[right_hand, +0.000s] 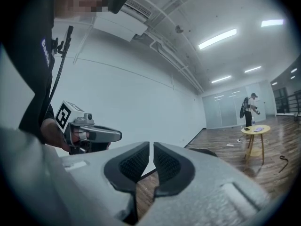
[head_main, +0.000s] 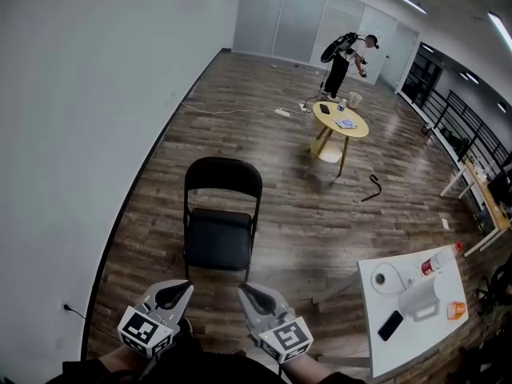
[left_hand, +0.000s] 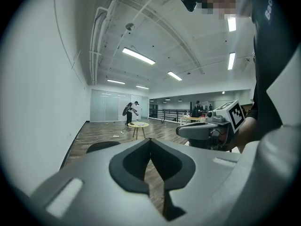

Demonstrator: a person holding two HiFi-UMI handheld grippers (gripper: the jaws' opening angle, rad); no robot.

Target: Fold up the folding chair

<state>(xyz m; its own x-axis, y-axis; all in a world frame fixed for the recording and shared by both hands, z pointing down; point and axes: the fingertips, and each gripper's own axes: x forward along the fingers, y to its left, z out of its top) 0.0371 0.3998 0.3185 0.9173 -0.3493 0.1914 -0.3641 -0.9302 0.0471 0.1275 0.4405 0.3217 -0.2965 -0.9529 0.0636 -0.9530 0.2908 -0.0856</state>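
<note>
Seat down and back upright, the folding chair (head_main: 220, 218) stands unfolded on the wood floor (head_main: 304, 214) near the wall, just ahead of both grippers. The left gripper (head_main: 179, 291) has its jaws pressed together and the right gripper (head_main: 249, 294) has them a slit apart. Both are empty. With jaws this narrow, a push on the seat could slide or tip the chair rather than fold it.

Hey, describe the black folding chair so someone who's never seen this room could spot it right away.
Find the long white wall on the left of the wood floor. Beside it, nearer the camera than the round yellow table, stands the folding chair, opened out. It is the only seat in view, all black with a rounded backrest.
</note>
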